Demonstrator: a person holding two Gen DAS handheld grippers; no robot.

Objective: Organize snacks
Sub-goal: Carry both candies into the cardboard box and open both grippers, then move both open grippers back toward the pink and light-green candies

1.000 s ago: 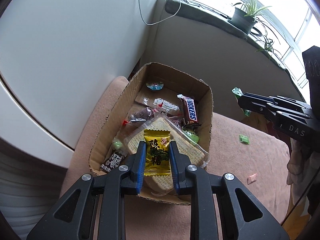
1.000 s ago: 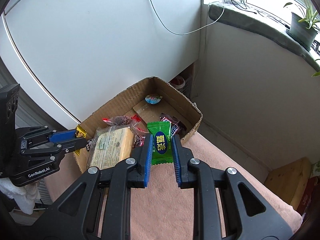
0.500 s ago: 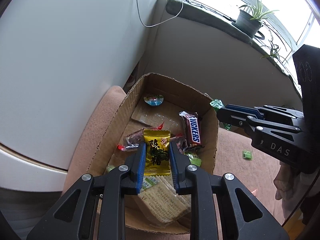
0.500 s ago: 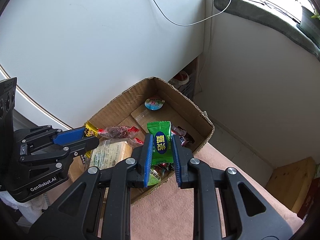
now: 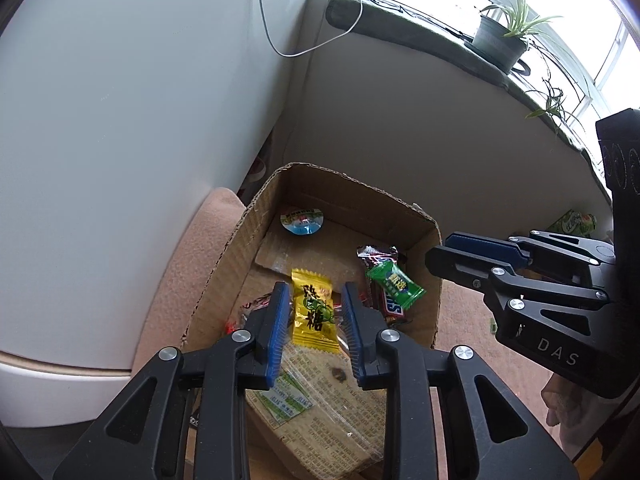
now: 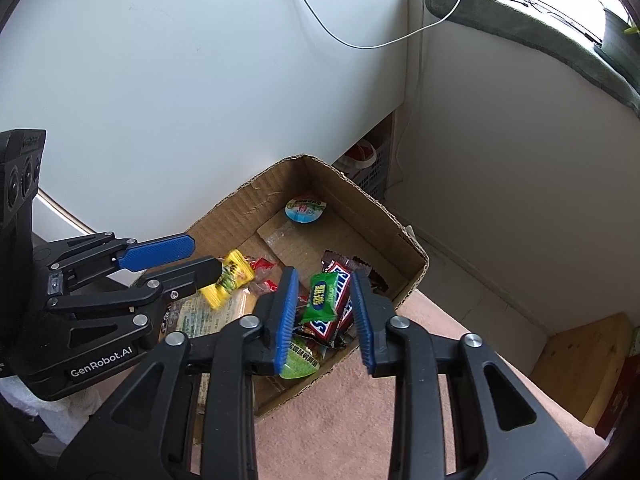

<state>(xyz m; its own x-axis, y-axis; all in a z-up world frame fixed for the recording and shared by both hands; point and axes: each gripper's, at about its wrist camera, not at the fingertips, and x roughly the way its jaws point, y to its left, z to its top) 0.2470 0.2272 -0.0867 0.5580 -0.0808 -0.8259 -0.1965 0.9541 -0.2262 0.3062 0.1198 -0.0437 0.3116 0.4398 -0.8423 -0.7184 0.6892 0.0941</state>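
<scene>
The left hand-held gripper (image 5: pixel 314 312) hangs over the near end of the cardboard box (image 5: pixel 420 220), its jaws opening; the yellow candy (image 5: pixel 312 308) sits between the blue pads (image 5: pixel 276 328) with a gap on both sides, so neither pad presses on it, and in the right wrist view it appears tilted just off the tip of that gripper, above the wafer packet (image 5: pixel 320 408). The right hand-held gripper (image 6: pixel 324 312) is above the box's right side, its jaws also opening; the green candy (image 6: pixel 322 296) lies tilted between its pads (image 6: pixel 286 316), free of both, over the Snickers bar (image 6: pixel 340 312). In the left wrist view that green candy appears beside the right gripper's tips, above the bar, inside the box. Further back on the box floor lies a small round jelly cup (image 5: pixel 302 220) near the far corner. The box stands on a pinkish cloth-covered surface (image 6: pixel 360 420) beside a white wall, with a potted plant (image 5: pixel 500 42) on the window ledge behind
</scene>
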